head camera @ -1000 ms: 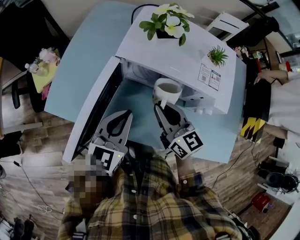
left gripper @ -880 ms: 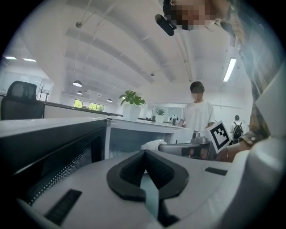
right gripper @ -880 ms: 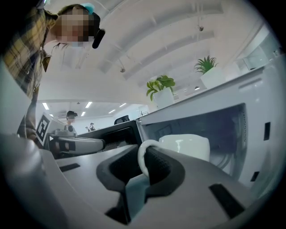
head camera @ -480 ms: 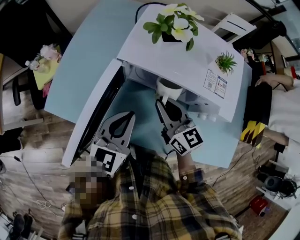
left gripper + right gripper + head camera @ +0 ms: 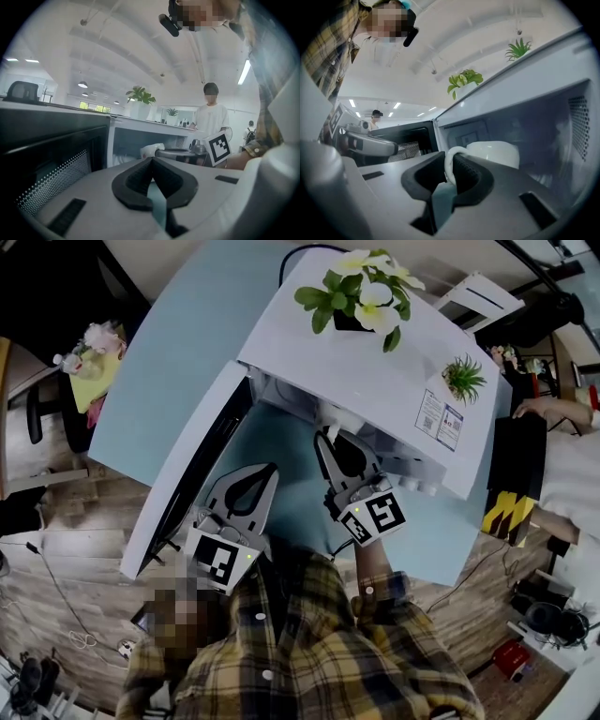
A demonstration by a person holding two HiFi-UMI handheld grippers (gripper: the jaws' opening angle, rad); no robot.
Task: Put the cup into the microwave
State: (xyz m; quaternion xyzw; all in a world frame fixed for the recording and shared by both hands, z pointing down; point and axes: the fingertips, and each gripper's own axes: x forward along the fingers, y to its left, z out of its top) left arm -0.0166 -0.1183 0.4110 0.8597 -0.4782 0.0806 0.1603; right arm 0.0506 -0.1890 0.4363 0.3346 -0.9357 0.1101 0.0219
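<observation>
A white microwave (image 5: 366, 362) stands on the light blue table (image 5: 178, 362), its door (image 5: 183, 474) swung open to the left. My right gripper (image 5: 330, 434) reaches into the opening, shut on the handle (image 5: 449, 164) of a white cup (image 5: 492, 153). The cup is upright inside the cavity, and in the head view the microwave's top hides it. The left gripper view shows the cup (image 5: 151, 150) at the cavity's mouth. My left gripper (image 5: 270, 470) hovers in front of the open door, shut with nothing in it.
A pot of white flowers (image 5: 361, 292) and a small green plant (image 5: 463, 379) sit on the microwave's top. A person's arm (image 5: 562, 418) is at the right by a yellow-black striped thing (image 5: 506, 512). A yellow stand with flowers (image 5: 89, 352) is at the left.
My right gripper has carried the cup forward from in front of the opening into the cavity, where the microwave's top now hides it. The left gripper has barely shifted.
</observation>
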